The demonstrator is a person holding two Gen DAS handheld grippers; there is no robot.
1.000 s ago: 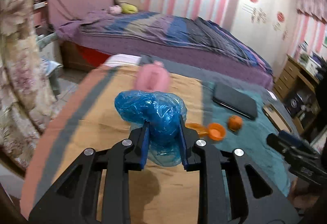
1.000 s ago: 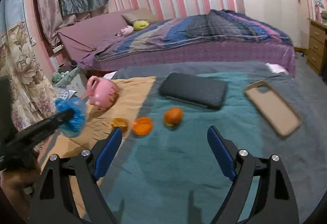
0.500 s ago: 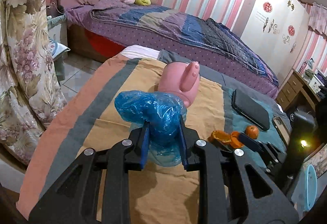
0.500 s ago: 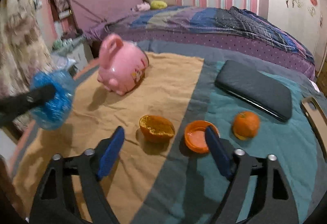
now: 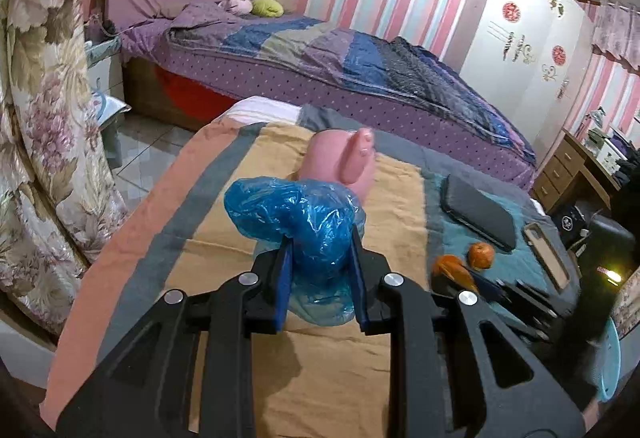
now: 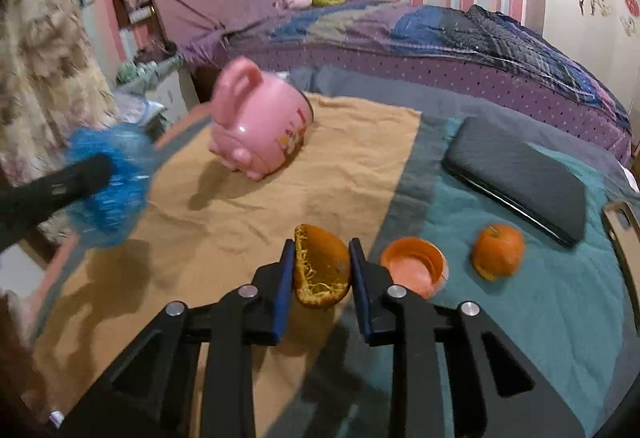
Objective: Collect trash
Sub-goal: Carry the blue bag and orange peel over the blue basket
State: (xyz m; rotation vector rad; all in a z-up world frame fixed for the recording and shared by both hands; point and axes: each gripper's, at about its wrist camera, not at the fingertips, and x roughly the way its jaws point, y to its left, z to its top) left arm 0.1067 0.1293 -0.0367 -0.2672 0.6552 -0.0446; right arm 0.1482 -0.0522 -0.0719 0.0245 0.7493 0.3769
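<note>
Orange peel (image 6: 322, 266) (squeezed) between right gripper (image 6: 322, 270)

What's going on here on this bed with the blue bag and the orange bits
A person is clearing trash off the blanket with two handheld grippers. The left gripper is clamped on a crumpled blue plastic bag, held above the blanket. The right gripper has just been closing and now has an orange peel half between its pads. Another peel cup and an orange lie beside it, near a pink piggy bank.
</note>
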